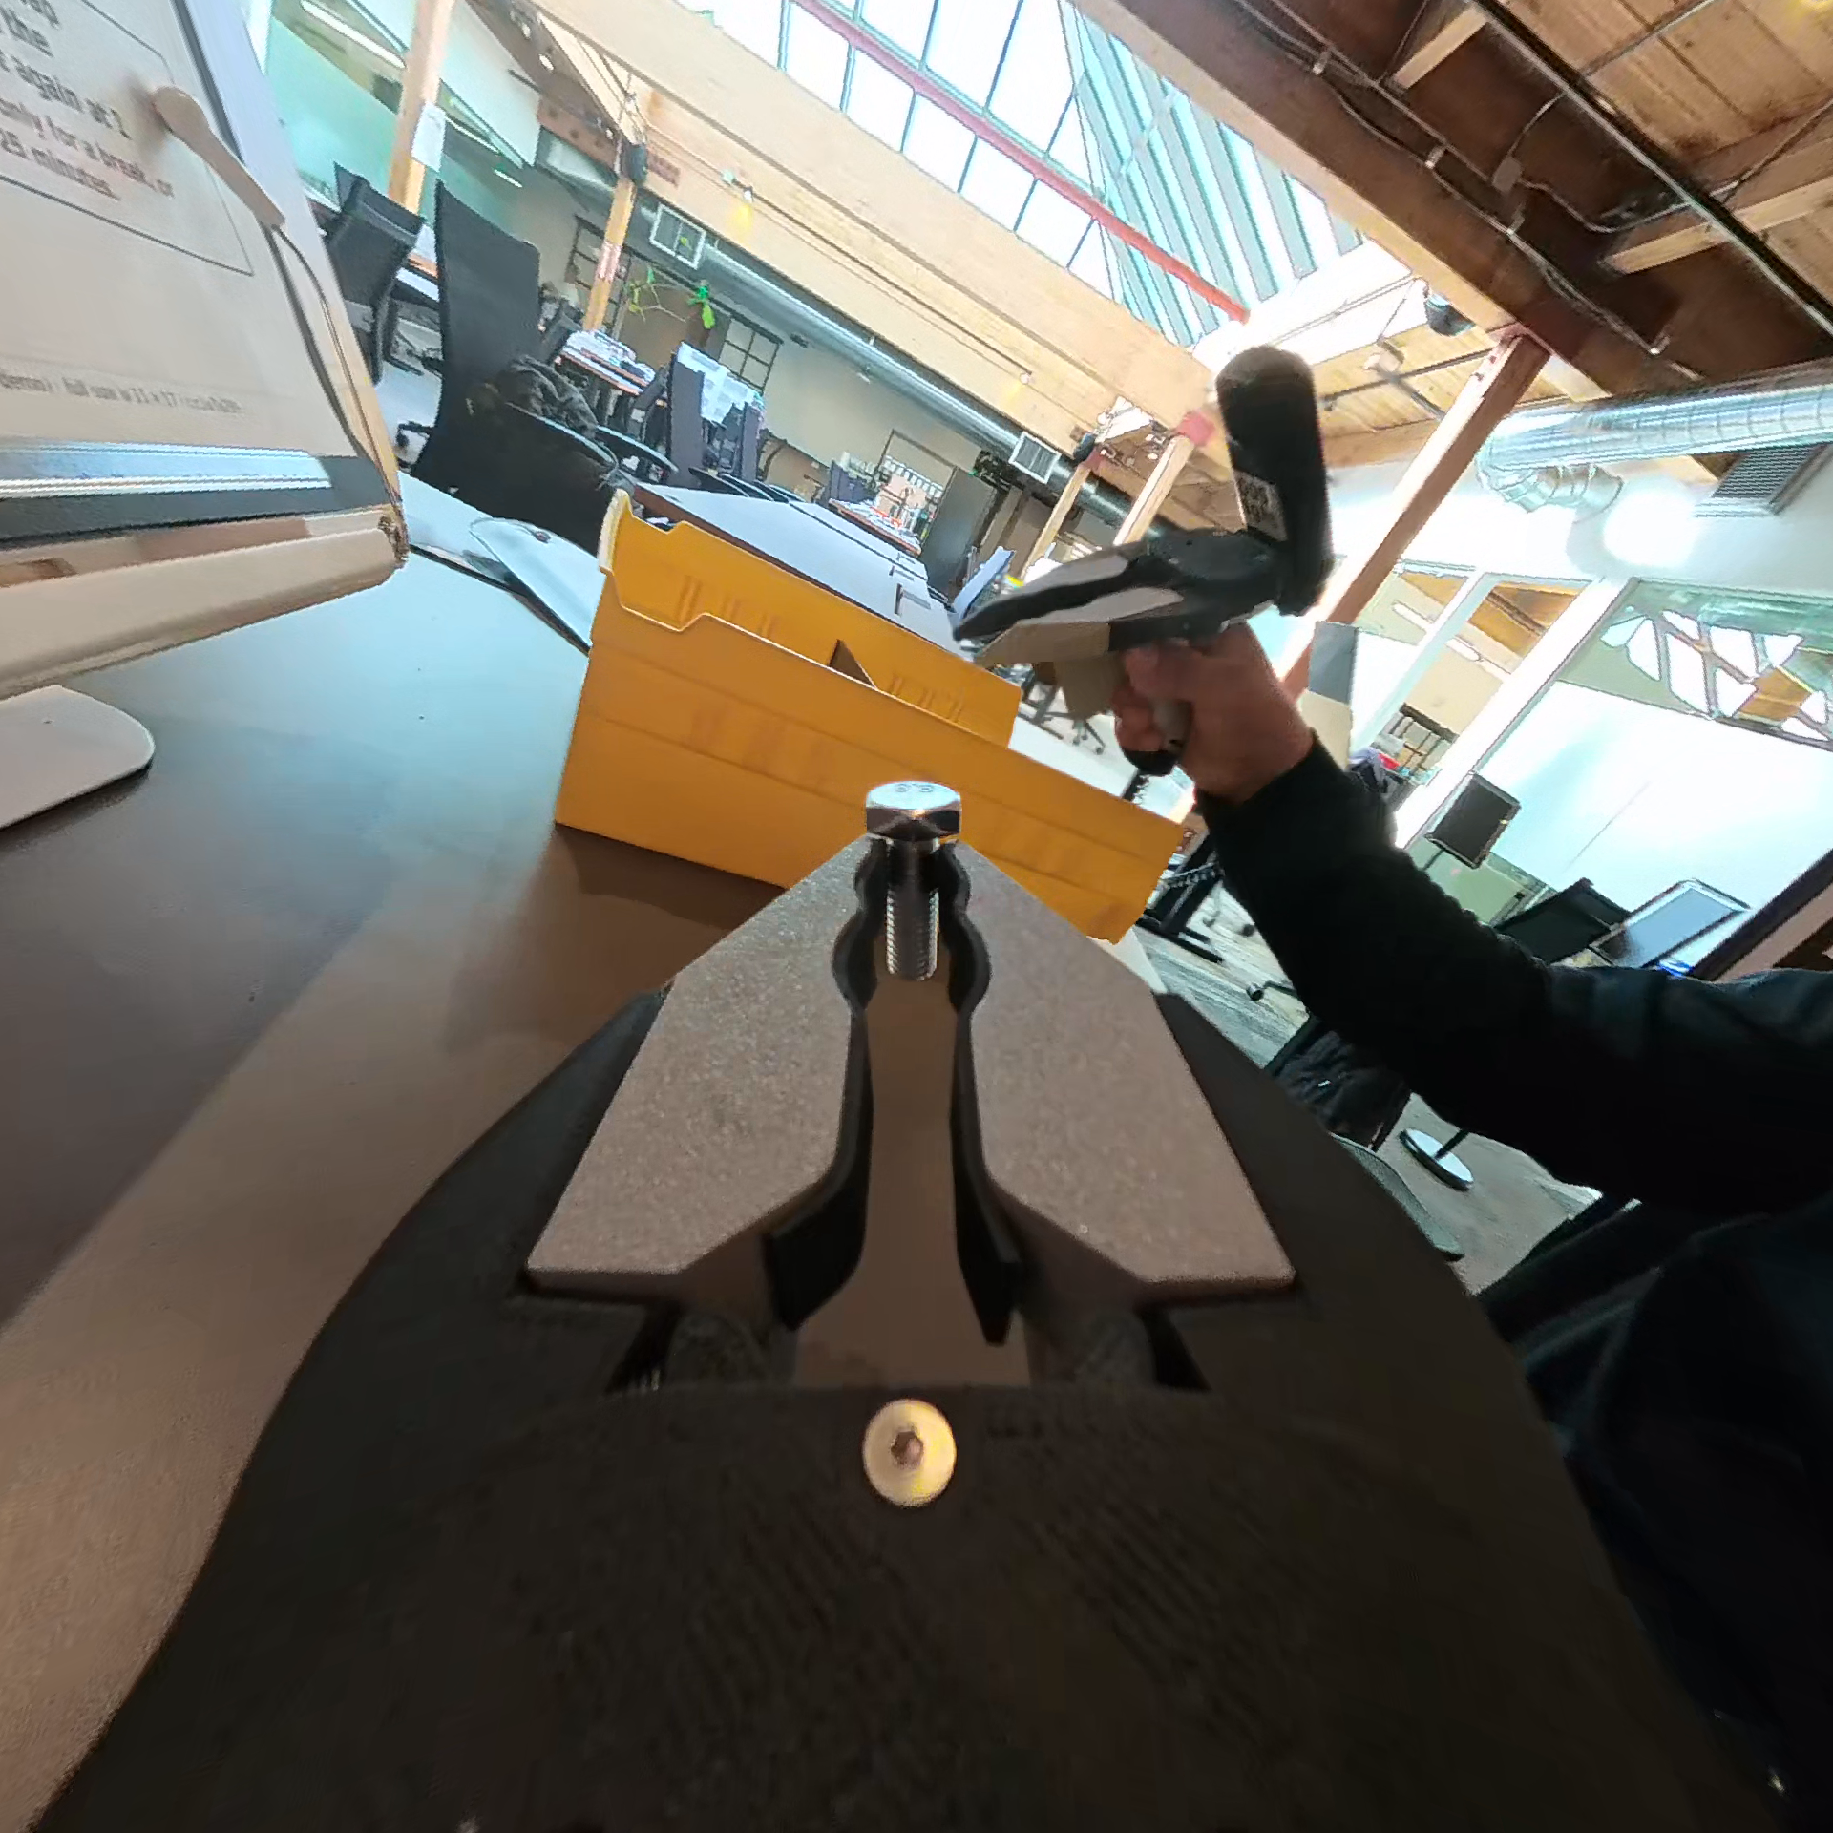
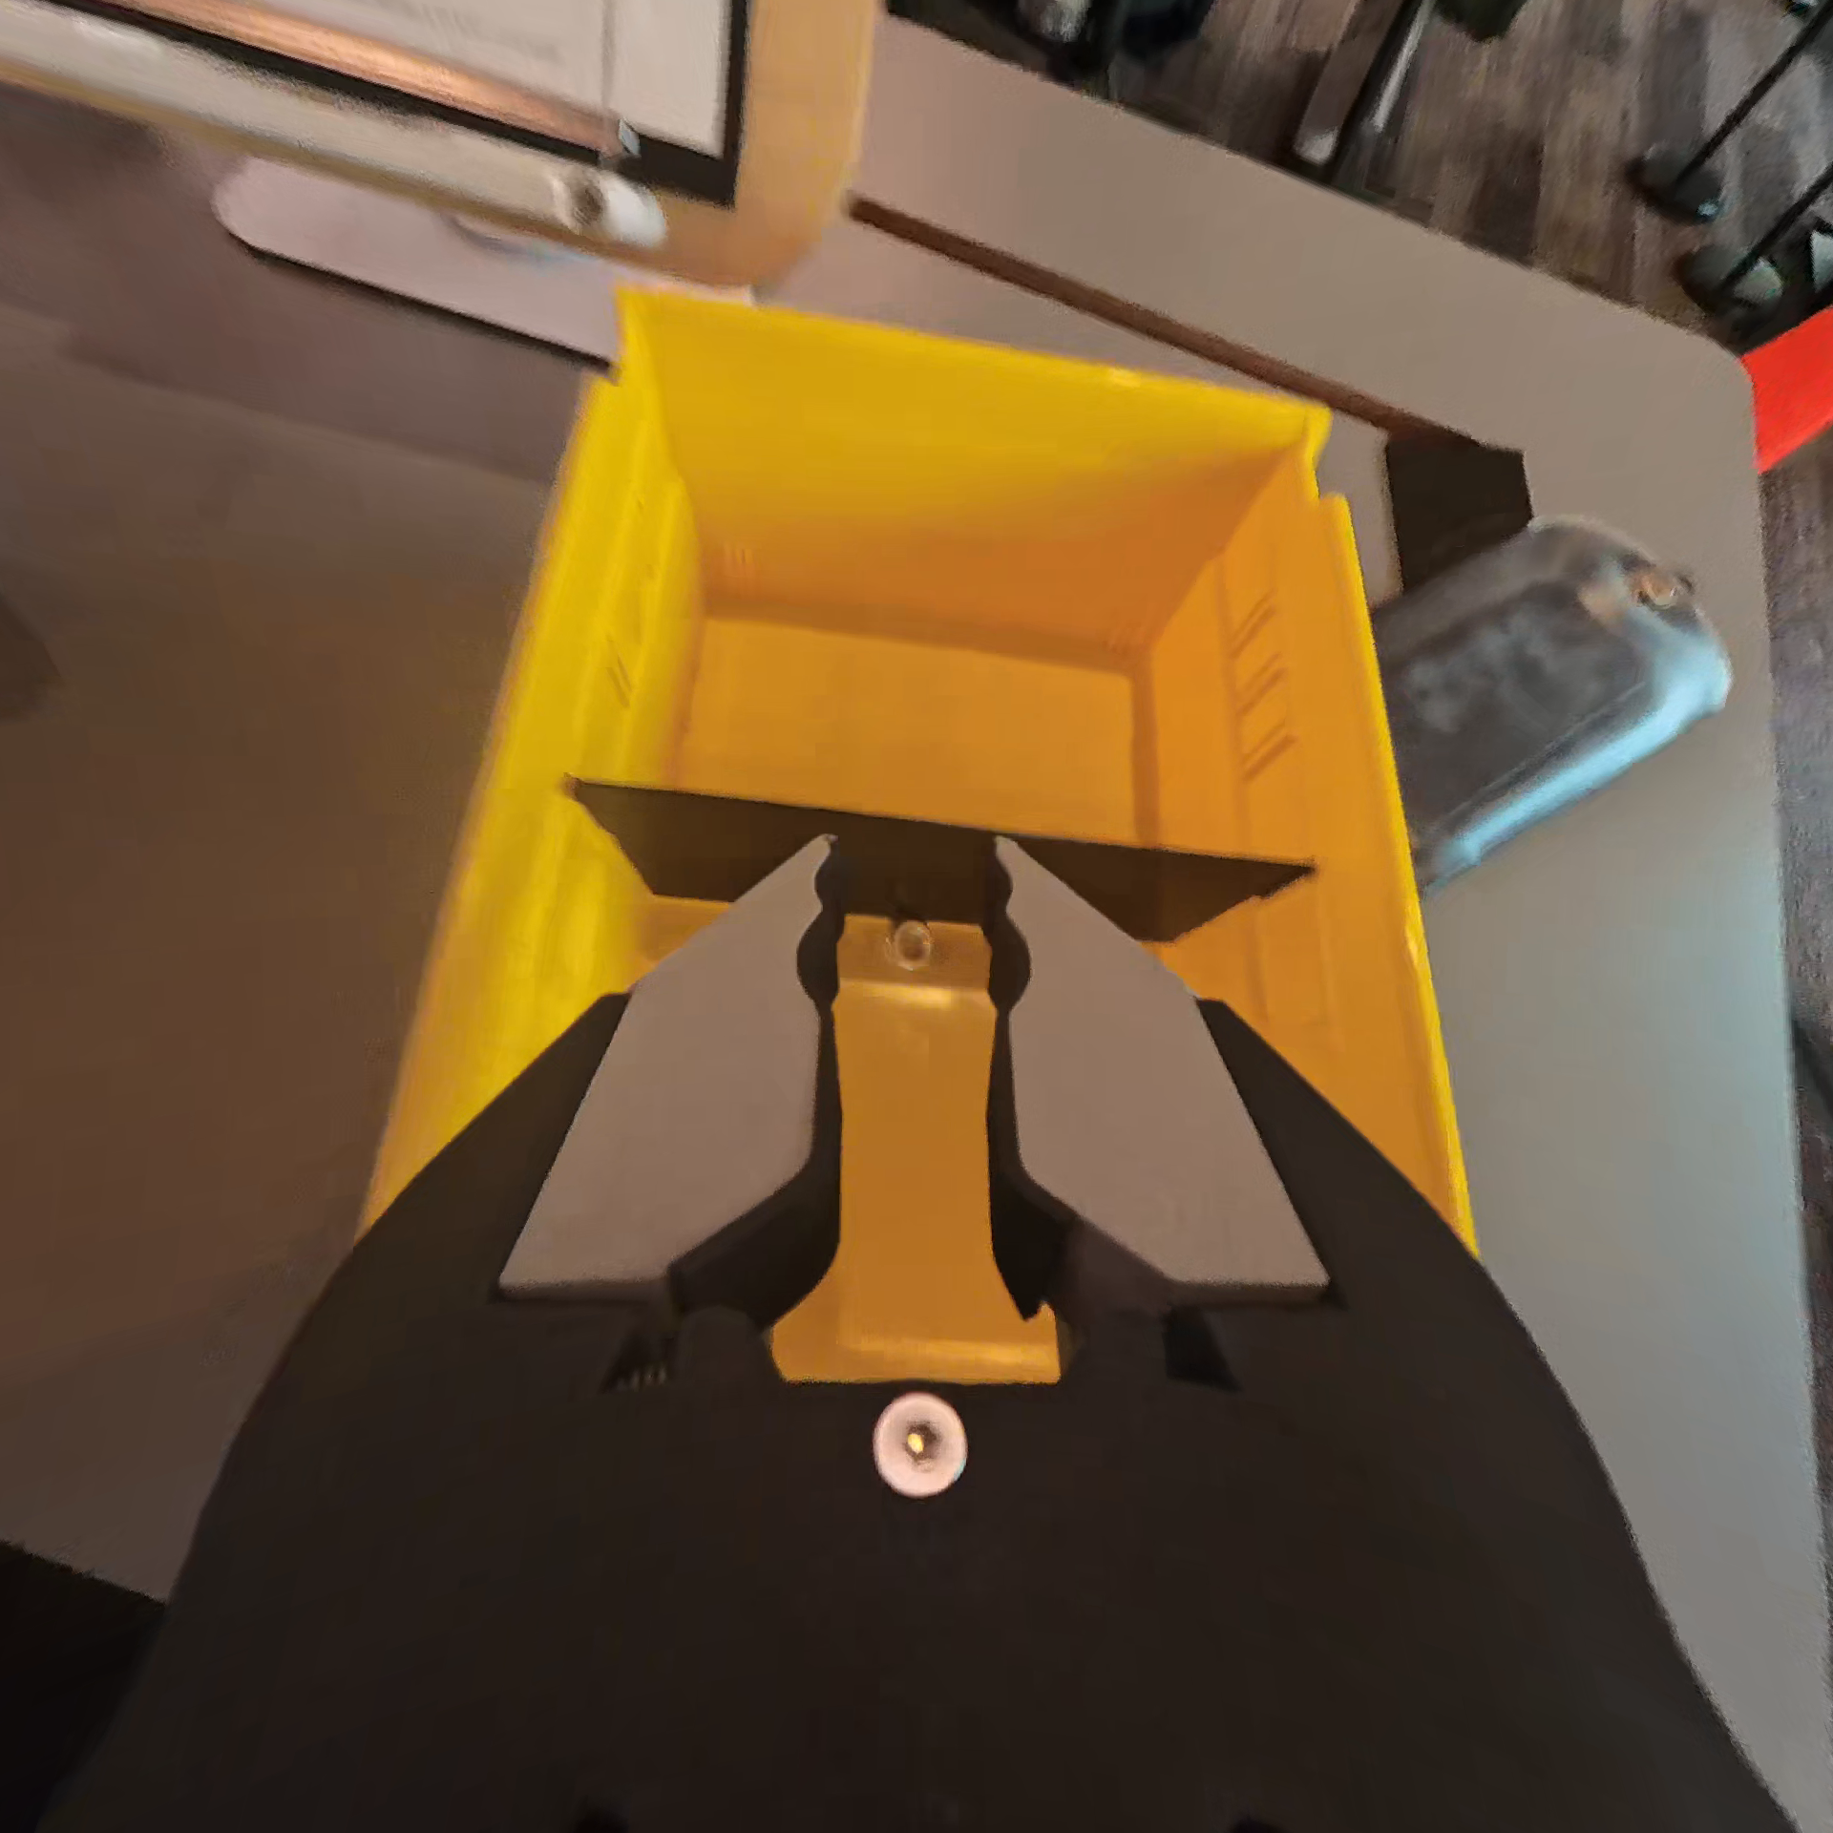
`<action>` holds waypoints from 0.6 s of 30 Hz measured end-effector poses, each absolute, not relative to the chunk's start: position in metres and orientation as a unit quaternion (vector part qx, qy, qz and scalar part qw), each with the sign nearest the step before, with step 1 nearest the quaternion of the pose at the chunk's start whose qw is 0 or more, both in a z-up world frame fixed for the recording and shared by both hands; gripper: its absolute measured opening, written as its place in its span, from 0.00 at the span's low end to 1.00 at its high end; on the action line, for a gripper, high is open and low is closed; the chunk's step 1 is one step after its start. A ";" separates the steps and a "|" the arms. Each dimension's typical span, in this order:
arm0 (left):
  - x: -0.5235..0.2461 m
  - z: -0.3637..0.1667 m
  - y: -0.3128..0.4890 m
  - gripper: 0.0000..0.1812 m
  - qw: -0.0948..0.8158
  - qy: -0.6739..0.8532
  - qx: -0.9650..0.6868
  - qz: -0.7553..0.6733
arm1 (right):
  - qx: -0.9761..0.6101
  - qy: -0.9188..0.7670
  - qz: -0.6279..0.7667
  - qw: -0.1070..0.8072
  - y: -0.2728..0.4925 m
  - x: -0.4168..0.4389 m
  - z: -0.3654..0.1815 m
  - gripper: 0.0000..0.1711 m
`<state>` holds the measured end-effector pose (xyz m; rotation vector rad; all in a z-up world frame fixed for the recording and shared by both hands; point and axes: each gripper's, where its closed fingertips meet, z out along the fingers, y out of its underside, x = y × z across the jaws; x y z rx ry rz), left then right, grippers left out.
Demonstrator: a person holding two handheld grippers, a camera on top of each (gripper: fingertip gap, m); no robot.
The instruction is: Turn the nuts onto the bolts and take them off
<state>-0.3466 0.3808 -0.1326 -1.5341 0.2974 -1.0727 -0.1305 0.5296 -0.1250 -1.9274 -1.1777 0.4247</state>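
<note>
My left gripper (image 1: 911, 865) is shut on a silver hex bolt (image 1: 911, 898). It holds the bolt upright by the shank, head on top, above the dark table. My right gripper (image 2: 913, 855) is open and points down into the yellow bin (image 2: 992, 476). A small nut (image 2: 911, 940) lies on the bin floor below the gap between its fingers, just in front of a black divider (image 2: 694, 843). In the left wrist view, the right gripper (image 1: 982, 635) is held by a hand in a dark sleeve above the bin (image 1: 754, 774).
A monitor on a white stand (image 1: 149, 298) is on the table at the left, and its base shows behind the bin (image 2: 327, 218). A grey pouch (image 2: 1537, 684) lies right of the bin. The table's edge (image 2: 1736, 893) runs close on the right. Some 25 centimetres of space lies between my two pairs of fingers. The left gripper is farther from the grey pouch (image 2: 1537, 684), some 55 centimetres, than the right, some 30 centimetres.
</note>
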 end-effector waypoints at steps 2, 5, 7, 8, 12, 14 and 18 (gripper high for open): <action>-0.343 -0.130 0.377 0.04 0.579 0.141 -0.648 -0.475 | -0.735 -0.490 0.234 0.406 0.503 -0.160 -0.108 0.15; -0.333 -0.124 0.367 0.04 0.571 0.177 -0.627 -0.500 | -0.669 -0.550 0.320 0.383 0.445 -0.212 -0.091 0.18; -0.323 -0.124 0.360 0.04 0.554 0.201 -0.622 -0.515 | -0.633 -0.584 0.354 0.364 0.410 -0.242 -0.087 0.19; -0.318 -0.125 0.357 0.04 0.545 0.210 -0.621 -0.523 | -0.616 -0.596 0.366 0.363 0.396 -0.257 -0.086 0.19; -0.307 -0.132 0.352 0.04 0.525 0.233 -0.631 -0.522 | -0.561 -0.647 0.358 0.373 0.364 -0.302 -0.097 0.21; -0.305 -0.132 0.350 0.04 0.522 0.242 -0.629 -0.523 | -0.554 -0.665 0.348 0.359 0.357 -0.315 -0.108 0.19; -0.310 -0.131 0.353 0.04 0.543 0.251 -0.628 -0.498 | -0.572 -0.662 0.378 0.305 0.352 -0.326 -0.118 0.11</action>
